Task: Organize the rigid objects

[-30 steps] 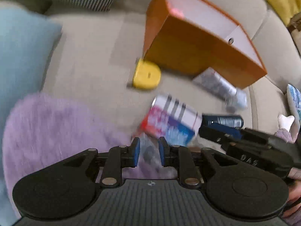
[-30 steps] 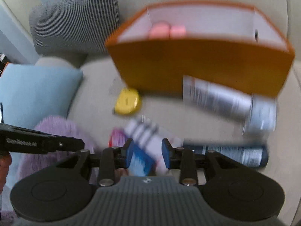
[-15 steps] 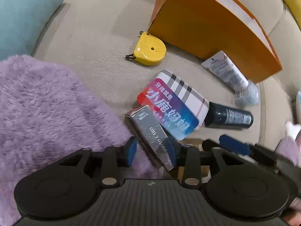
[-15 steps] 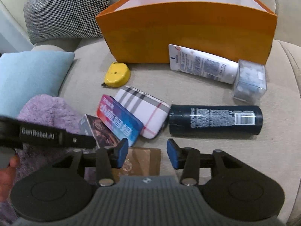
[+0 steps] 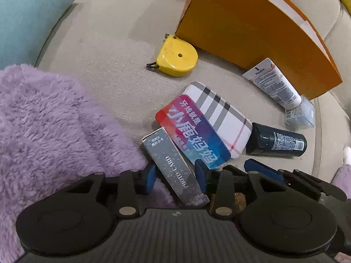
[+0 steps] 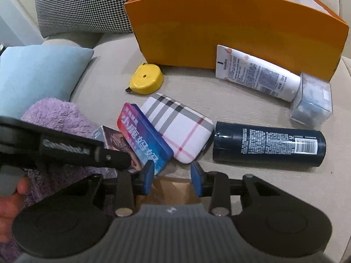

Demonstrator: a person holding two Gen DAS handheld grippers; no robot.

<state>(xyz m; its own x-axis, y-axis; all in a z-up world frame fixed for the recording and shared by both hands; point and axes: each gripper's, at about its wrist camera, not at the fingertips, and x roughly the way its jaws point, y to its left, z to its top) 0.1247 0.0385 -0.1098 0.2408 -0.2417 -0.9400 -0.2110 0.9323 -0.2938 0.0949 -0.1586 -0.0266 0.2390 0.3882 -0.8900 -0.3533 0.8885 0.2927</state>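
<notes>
Orange bag (image 6: pixel 237 28) at 12 o'clock shows nothing inside; all items lie loose on sofa (image 5: pixel 114 50). Left tongs (image 5: pixel 175 176) closing around card box (image 5: pixel 173 164), unclamped. Right tongs (image 6: pixel 172 178) closing over brown packet (image 6: pixel 171 188).

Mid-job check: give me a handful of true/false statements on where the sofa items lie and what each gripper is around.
1. The yellow tape measure lies inside the orange paper bag. False: it lies on the sofa cushion in front of the bag.
2. The left gripper has the grey photo card box between its closing jaws. True.
3. The dark blue bottle stands upright. False: it lies on its side.
4. The colourful tin rests partly on the plaid case. True.
5. The right gripper is clamped on the white lotion tube. False: it is closing over a brown packet, far from the tube.
</notes>
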